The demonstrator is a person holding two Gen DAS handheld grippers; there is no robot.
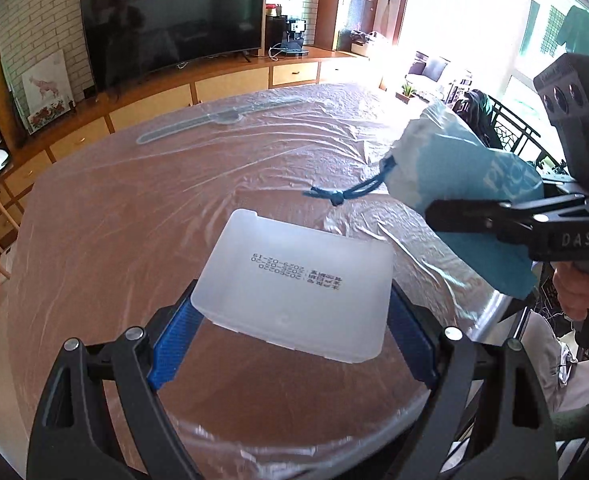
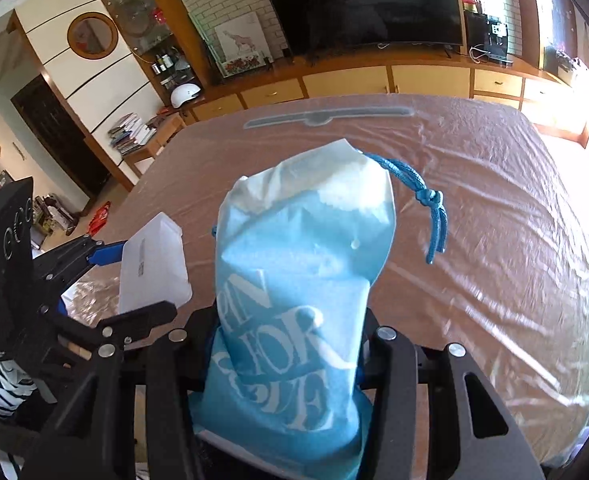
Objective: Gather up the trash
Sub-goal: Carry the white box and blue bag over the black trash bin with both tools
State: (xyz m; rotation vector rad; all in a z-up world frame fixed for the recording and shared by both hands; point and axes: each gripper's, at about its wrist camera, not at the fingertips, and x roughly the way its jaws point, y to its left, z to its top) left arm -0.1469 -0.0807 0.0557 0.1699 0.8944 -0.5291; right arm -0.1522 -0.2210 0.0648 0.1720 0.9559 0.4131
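my left gripper (image 1: 292,316) is clamped on a frosted plastic box (image 1: 298,284), its blue pads (image 1: 174,344) pressing the two short sides. the box is held up off the table (image 1: 134,208), tilted, with black printed date text on its upper face. my right gripper (image 2: 288,344) is closed around a blue and white paper bag (image 2: 298,280), squeezing it near its lower half so the rest sticks out forward over the table. the bag carries large white letters, and a knotted blue cord (image 2: 430,208) hangs from its far end. from the left wrist view the bag (image 1: 466,184) sits to the right of the box, near it but not touching. the table is covered with a wrinkled clear plastic sheet (image 2: 494,220). a dark tv (image 1: 174,36) stands on the wooden cabinet (image 1: 230,84) beyond the table.
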